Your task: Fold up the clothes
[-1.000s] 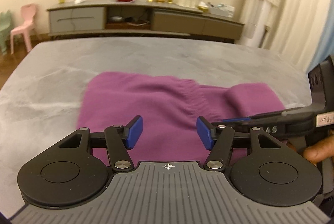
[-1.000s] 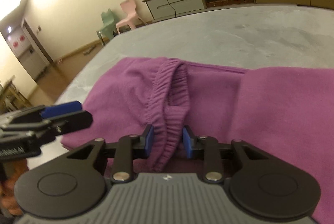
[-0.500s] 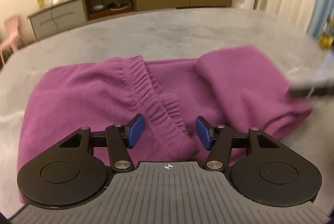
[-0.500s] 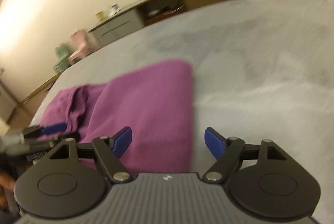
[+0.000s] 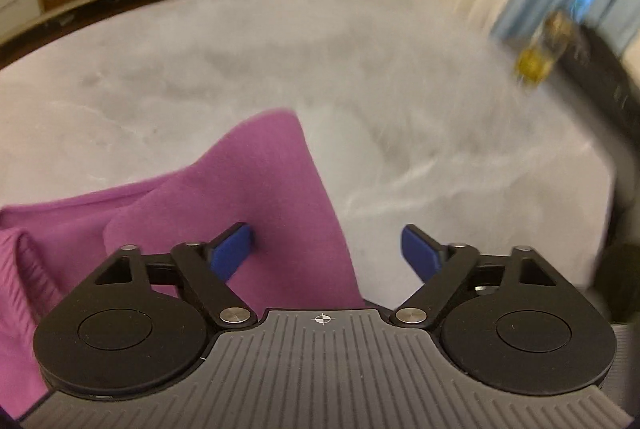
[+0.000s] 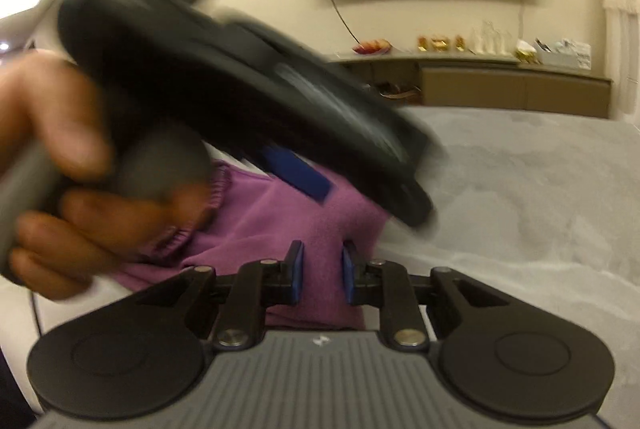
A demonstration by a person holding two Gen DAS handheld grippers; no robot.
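— Where is the purple garment (image 5: 260,189) now?

— Flat on the grey table (image 5: 280,49), already doubled over itself, its ribbed waistband (image 6: 216,189) lying to the left. The left gripper (image 5: 326,249) hangs over the right-hand end. Its jaws have just been closing, yet they stand spread: one pad is over the cloth, the other over bare table, and the edge runs between them unpressed.

— And the right gripper (image 6: 322,269)?

— Low at the near edge. Its jaws have just been closing too and are now narrow, with purple cloth showing between the pads. I can't tell whether they actually pinch it. The person's left hand (image 6: 60,169) crosses right in front of it.

— So what is the step?

— I'd say taking that end to fold it across. To do it well, both grippers should catch every layer at the two corners, lift together and lay the end level with the waistband. If only the top layer is caught, the fold will likely open.

— Any containers about?

— A glass jar (image 5: 540,49) stands at the table's far right edge with something yellow in it, too blurred to name. On the sideboard (image 6: 500,85) behind, a red dish (image 6: 372,47) holds what may be fruit.
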